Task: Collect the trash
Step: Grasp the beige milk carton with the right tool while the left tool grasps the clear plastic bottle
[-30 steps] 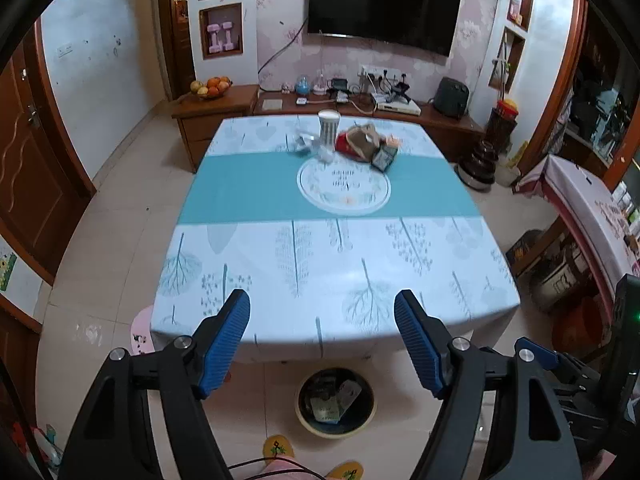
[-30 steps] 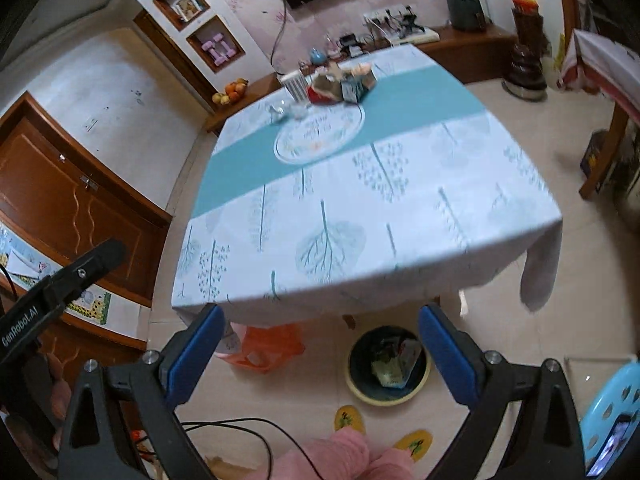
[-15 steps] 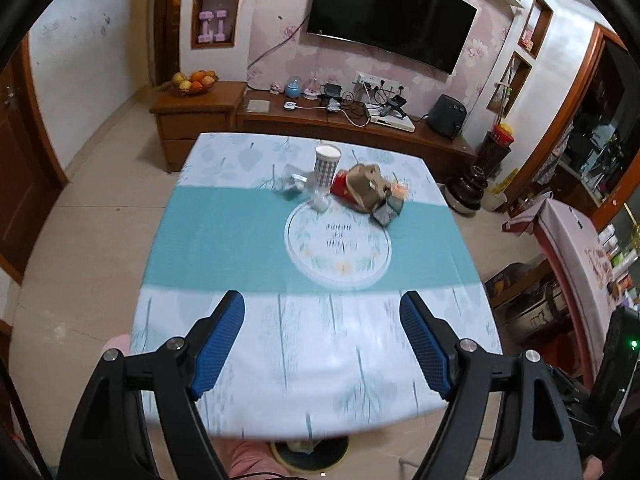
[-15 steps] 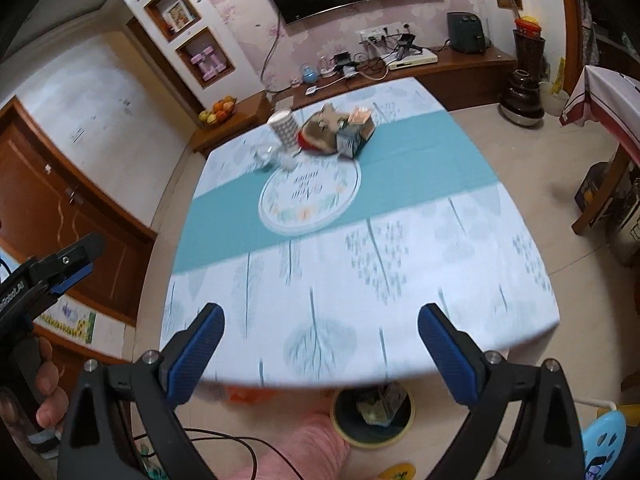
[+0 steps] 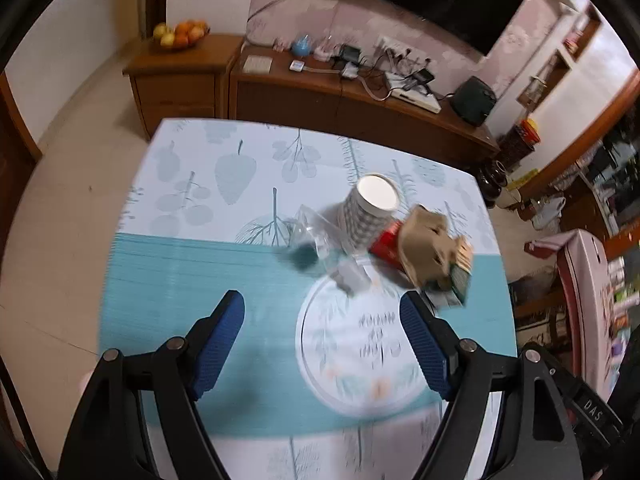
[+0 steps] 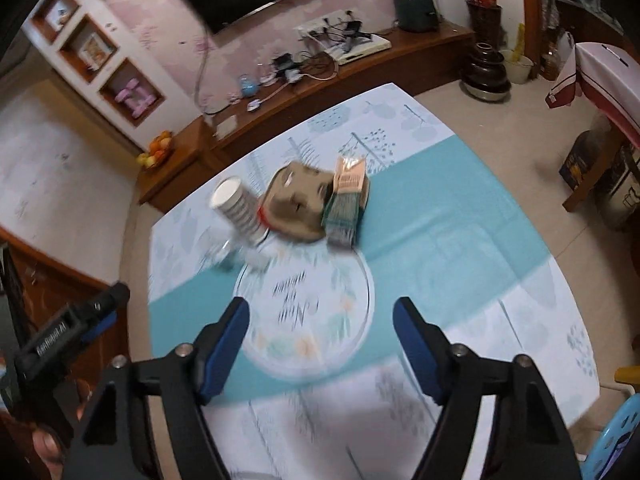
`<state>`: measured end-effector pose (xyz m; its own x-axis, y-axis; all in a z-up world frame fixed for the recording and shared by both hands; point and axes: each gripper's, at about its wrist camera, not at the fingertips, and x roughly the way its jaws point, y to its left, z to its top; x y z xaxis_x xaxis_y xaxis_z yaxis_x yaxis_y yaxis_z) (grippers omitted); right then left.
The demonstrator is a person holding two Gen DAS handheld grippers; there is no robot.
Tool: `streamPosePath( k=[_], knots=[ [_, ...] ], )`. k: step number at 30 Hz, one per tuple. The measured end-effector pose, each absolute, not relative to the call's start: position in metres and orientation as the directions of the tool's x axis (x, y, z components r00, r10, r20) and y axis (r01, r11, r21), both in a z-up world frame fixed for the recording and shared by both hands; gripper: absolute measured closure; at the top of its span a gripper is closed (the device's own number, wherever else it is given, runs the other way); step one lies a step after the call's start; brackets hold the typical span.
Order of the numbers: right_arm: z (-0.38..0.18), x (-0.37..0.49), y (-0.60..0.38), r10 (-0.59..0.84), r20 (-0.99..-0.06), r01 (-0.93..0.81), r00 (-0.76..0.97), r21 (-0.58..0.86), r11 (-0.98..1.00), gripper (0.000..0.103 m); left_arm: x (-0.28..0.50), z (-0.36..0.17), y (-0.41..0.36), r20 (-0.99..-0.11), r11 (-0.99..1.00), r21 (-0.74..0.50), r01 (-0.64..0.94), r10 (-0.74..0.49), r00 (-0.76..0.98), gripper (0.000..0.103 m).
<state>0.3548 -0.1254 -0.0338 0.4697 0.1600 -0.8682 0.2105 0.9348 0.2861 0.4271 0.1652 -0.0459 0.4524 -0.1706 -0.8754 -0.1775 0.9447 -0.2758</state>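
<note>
Both grippers, left gripper point(image 5: 322, 318) and right gripper point(image 6: 321, 326), are held open and empty, the right having just narrowed, for approaching the trash pile point(image 5: 424, 250) on the table point(image 5: 192, 272).

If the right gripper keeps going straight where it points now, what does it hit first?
Probably the round white printed circle on the teal tablecloth, short of the brown crumpled paper. The right gripper is open and empty; blur hides depth.

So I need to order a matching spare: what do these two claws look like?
Both look alike. The left claw and right claw each have black plastic arms with silver screws at the joints and two blue ribbed pads. The left one carries white lettering along its side, too blurred to read.
</note>
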Motion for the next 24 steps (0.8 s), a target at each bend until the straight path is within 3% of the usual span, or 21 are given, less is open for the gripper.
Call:
streamPosePath(
  k=[10, 18, 24],
  knots=[
    [-0.103, 0.46, -0.131, 0.117, -0.91, 0.301, 0.398, 0.249, 0.921, 0.035, 0.496, -0.131, 0.178, -0.906, 0.892, -0.319, -0.321, -0.188, 0.38, 0.025],
    [-0.135, 0.484, -0.129, 0.111, -0.931, 0.324, 0.347, 0.23, 0.918, 0.049, 0.516, -0.158, 0.172, -0.902, 0.869, -0.358, -0.341, -0.227, 0.368, 0.025],
    [-0.139, 0.487, -0.128, 0.118, -0.922, 0.313, 0.368, 0.243, 0.918, 0.052, 0.524, -0.171, 0.163, -0.907, 0.861, -0.36, -0.36, -0.234, 0.35, 0.025]
  ],
)
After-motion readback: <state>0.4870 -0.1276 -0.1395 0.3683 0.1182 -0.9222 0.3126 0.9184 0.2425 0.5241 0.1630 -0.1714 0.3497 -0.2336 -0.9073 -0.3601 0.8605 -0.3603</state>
